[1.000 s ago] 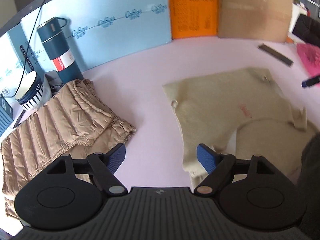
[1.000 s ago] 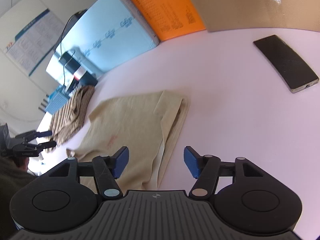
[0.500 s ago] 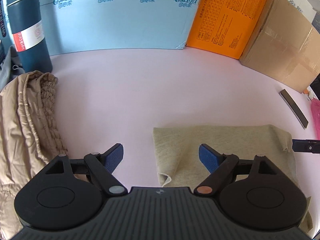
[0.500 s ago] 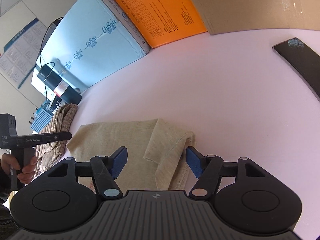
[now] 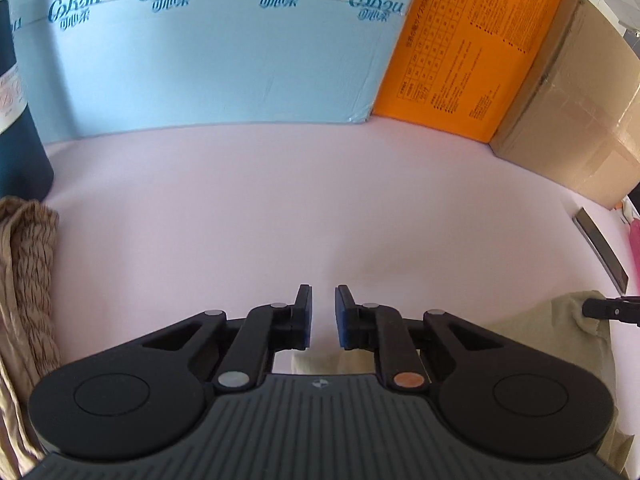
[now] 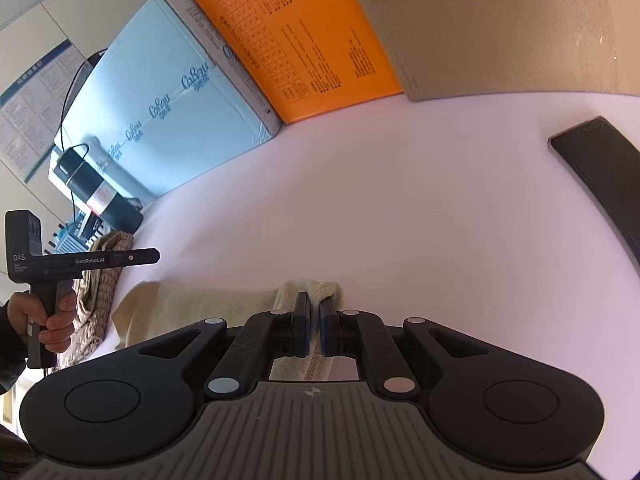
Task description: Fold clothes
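Your right tongs (image 6: 314, 326) are pinching a bunched fold of the beige garment (image 6: 208, 304), with cloth squeezed between the blue pads (image 6: 306, 330) and a rumpled hump of it rising just past the fingertips. The rest of the garment lies flat on the pink tabletop (image 6: 400, 208), stretching away to the left of the pinch. Your left tongs (image 5: 322, 316) are drawn nearly together with a narrow slit left between the pads; a strip of the same beige garment (image 5: 552, 332) shows just beneath and behind them, but I cannot tell whether any cloth is caught in that slit. In the right wrist view your left hand (image 6: 44, 316) grips the handle of that tool, held above the garment's far left edge. A quilted tan garment (image 5: 28, 280) lies crumpled at the left of the tabletop, near a dark blue flask (image 5: 18, 120). Along the back stand a light blue box (image 5: 208, 52), an orange box (image 5: 472, 48) and a cardboard box (image 5: 572, 112), touching side by side. A dark flat phone (image 6: 600, 176) rests well apart on the right.
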A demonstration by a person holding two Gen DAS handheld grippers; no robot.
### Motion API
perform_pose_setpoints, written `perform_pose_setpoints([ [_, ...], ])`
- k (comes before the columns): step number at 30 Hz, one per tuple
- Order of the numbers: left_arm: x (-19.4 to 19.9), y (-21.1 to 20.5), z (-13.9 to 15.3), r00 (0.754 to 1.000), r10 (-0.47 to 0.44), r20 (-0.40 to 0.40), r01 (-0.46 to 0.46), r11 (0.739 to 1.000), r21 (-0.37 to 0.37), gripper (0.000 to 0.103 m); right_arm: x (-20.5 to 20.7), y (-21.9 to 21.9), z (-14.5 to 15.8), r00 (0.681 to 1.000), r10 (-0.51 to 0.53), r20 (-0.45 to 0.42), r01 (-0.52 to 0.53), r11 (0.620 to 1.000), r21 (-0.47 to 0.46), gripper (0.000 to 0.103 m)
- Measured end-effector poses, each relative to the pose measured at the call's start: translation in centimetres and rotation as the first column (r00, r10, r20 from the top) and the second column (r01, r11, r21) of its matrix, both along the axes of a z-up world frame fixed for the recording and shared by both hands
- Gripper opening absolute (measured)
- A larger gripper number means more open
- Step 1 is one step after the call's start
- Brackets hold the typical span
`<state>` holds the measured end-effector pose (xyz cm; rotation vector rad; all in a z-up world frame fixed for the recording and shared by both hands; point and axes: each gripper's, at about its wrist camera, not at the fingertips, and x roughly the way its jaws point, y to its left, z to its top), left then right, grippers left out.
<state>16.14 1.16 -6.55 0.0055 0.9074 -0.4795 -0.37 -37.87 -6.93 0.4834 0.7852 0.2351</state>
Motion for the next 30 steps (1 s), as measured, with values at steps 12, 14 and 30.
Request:
perform_pose_setpoints([
  [12,0.0,2.8,0.3,0.997,-0.075,0.017,0.075,0.997,-0.016,0.07,1.8,-1.2,-1.6,0.999,-0.024,-0.027,0.022,0.998,-0.065,0.005],
  [14,-1.4,3.4,0.1,0.994,-0.109,0.007,0.109,0.994,-0.015,0.071,1.4,-1.1,-1.5,0.999,-0.026,-0.021,0.025,0.998,-0.062,0.01],
  [30,-4.0,2.0,-1.2,0.993,0.095,0.077,-0.111,0.964,0.243,0.065,-8.2,-1.4,-0.6,0.974,-0.226,0.025,0.227,0.973,-0.048,0.078],
])
